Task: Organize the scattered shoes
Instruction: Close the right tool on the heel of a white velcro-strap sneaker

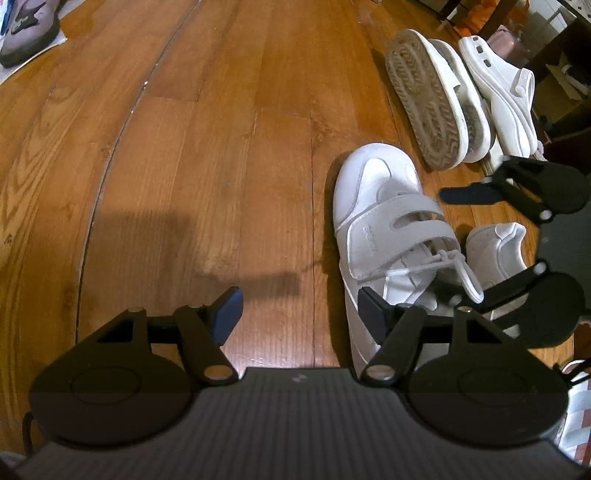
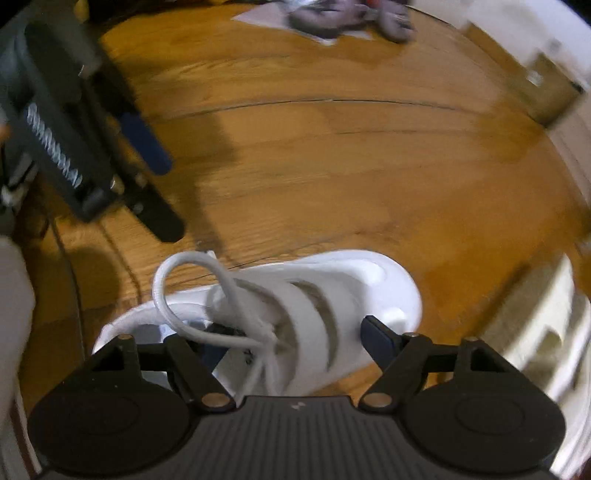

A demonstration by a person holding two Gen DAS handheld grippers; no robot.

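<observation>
White leather-look strapped sneaker [image 1: 384, 236]: lying on the wooden floor [image 1: 207, 147], toe pointing away from the left wrist camera, two grey straps crossing its upper and a white lace [image 2: 192, 295] looping loose at the tongue.

Right claw [image 2: 295, 343]: hanging over this sneaker with jaws standing wide to either side of the strapped upper; the left finger is sitting down by the shoe's opening, the right finger just beside the outer flank. Whether either pad is pressing on the shoe cannot be told, the view being blurred.

Left claw [image 1: 299, 306]: pointing down at the floor just beside the sneaker's heel end, jaws partly open, only bare boards between them; its right finger is standing against the sneaker's side.

Second white sneaker [image 1: 495, 251]: lying just beside the first, partly hidden behind the right claw.

White sandals, pair [image 1: 461, 96]: lying farther along the floor, one turned sole-up with a dirty tread, the other upright beside it.

Lilac sneaker [image 1: 26, 33]: resting on a sheet of paper [image 1: 44, 51] at the far corner, well apart from the rest.
</observation>
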